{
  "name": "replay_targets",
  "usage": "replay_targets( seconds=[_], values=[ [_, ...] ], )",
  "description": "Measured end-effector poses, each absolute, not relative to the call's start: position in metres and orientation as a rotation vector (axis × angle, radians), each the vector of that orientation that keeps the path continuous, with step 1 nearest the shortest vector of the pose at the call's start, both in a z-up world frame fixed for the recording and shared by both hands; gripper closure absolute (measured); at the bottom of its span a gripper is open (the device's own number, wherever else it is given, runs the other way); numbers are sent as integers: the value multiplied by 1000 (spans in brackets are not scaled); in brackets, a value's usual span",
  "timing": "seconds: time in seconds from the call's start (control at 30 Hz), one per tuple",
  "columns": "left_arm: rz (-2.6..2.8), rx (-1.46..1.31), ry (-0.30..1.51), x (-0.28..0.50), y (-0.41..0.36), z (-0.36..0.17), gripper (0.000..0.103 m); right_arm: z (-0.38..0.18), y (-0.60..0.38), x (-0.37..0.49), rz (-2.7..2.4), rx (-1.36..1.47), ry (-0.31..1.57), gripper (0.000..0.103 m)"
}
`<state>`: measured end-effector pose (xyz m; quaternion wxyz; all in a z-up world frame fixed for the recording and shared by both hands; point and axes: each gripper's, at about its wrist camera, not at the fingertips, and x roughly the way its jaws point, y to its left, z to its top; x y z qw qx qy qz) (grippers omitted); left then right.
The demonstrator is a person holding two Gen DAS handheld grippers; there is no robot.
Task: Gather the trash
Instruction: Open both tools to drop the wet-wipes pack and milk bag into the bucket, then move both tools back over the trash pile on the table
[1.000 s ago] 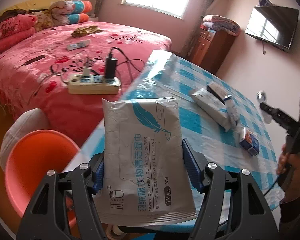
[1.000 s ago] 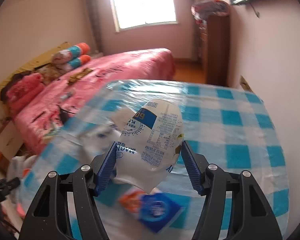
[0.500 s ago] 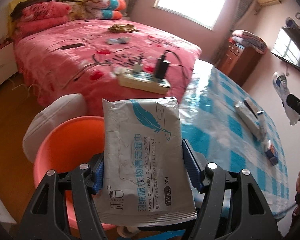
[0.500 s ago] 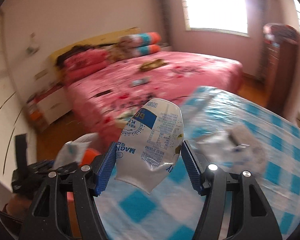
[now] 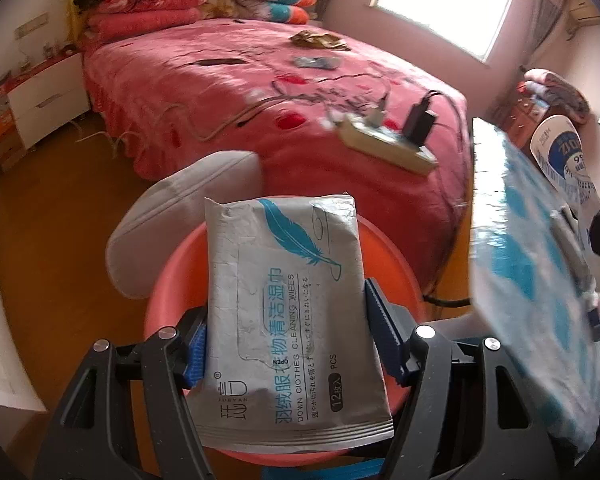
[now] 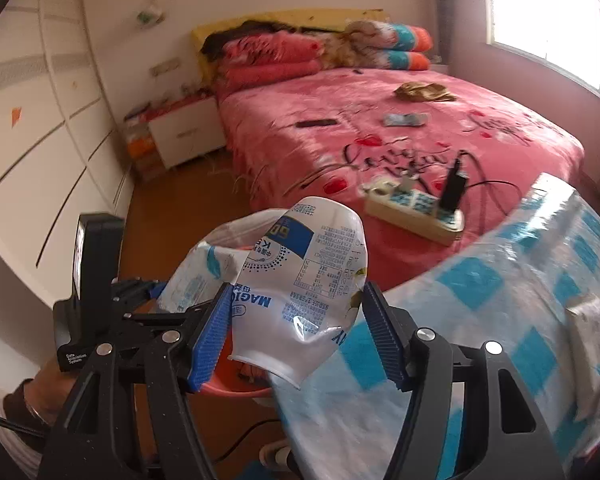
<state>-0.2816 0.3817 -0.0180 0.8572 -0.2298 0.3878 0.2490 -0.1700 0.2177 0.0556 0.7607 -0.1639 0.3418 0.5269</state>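
1. Two grippers each carry one piece of trash
2. The left gripper (image 5: 286, 344) has its jaws closed on a grey wipes packet (image 5: 292, 320), held directly above an orange basin (image 5: 172, 280)
3. The right gripper (image 6: 296, 334) has its jaws clamped on a crumpled white cup (image 6: 304, 292), at the edge of the blue-checked worktop (image 6: 500, 320) beside the basin
4. A power strip (image 6: 414, 210) lies on the pink bed (image 6: 380, 140)

A pink bed (image 5: 220, 92) carries a power strip (image 5: 384, 146), while an orange basin (image 5: 172, 280) stands on the wooden floor (image 5: 52, 240).
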Motion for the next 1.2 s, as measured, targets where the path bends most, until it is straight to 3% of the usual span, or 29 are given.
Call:
replay_targets(
  seconds=[0.13,0.2,0.3,0.4,0.63,1.2],
  values=[
    [556,-492,832,-286,393,-27,34,39,243,-180,1177,-411,759,37],
    [586,-482,849,-287,396,-31,29,28,251,-183,1165,-449,763,35],
    [635,-450,872,-287,399,-35,20,14,255,-183,1150,-456,797,18],
    [659,-454,878,-290,401,-36,17,13,243,-177,1143,-400,829,14],
    [676,-413,886,-288,394,-31,14,30,213,-180,1075,-379,757,9],
    [618,-280,862,-269,346,3,11,51,132,-171,941,-243,699,9]
  ],
)
